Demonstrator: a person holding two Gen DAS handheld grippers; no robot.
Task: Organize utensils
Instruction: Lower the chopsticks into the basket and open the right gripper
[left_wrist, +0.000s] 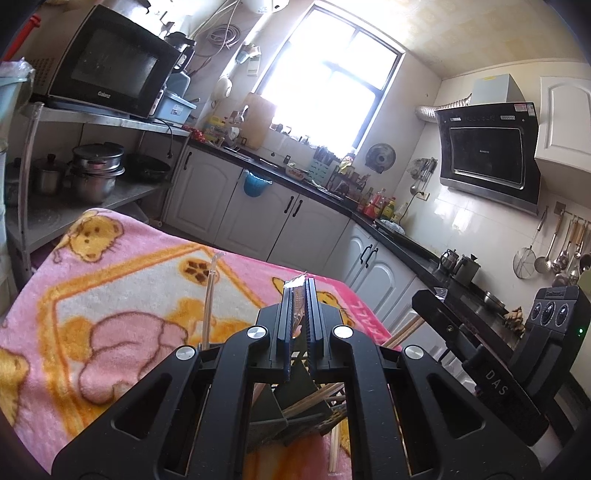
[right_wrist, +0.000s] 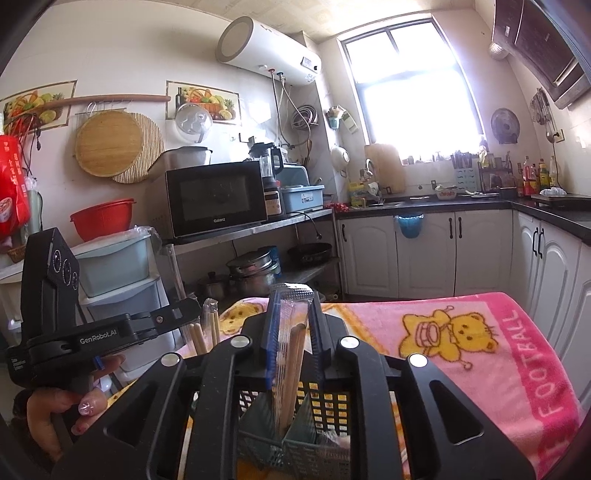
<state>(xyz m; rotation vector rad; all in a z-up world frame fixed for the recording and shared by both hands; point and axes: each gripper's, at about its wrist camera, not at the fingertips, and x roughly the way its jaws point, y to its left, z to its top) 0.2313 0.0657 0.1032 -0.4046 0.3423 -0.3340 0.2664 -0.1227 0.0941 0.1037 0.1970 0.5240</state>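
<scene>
My left gripper (left_wrist: 300, 291) is shut on a plastic-wrapped pair of chopsticks (left_wrist: 297, 295), its wrapper tip sticking out above the fingertips. My right gripper (right_wrist: 292, 306) is shut on another clear-wrapped pair of wooden chopsticks (right_wrist: 293, 354), held upright over a dark perforated utensil basket (right_wrist: 325, 402) with dividers. The basket (left_wrist: 295, 413) also shows below the left fingers, with several chopsticks in it. A wrapped chopstick pair (left_wrist: 209, 295) stands up to the left. The left gripper body (right_wrist: 74, 332) shows in the right wrist view, with wrapped chopsticks (right_wrist: 210, 321) beside it.
A pink bear-print blanket (left_wrist: 110, 295) covers the table (right_wrist: 480, 350). A metal rack with a microwave (right_wrist: 216, 197) and pots (right_wrist: 255, 269) stands behind. White cabinets (right_wrist: 424, 251) and a black counter run along the far wall. The right gripper body (left_wrist: 517, 369) is at the right.
</scene>
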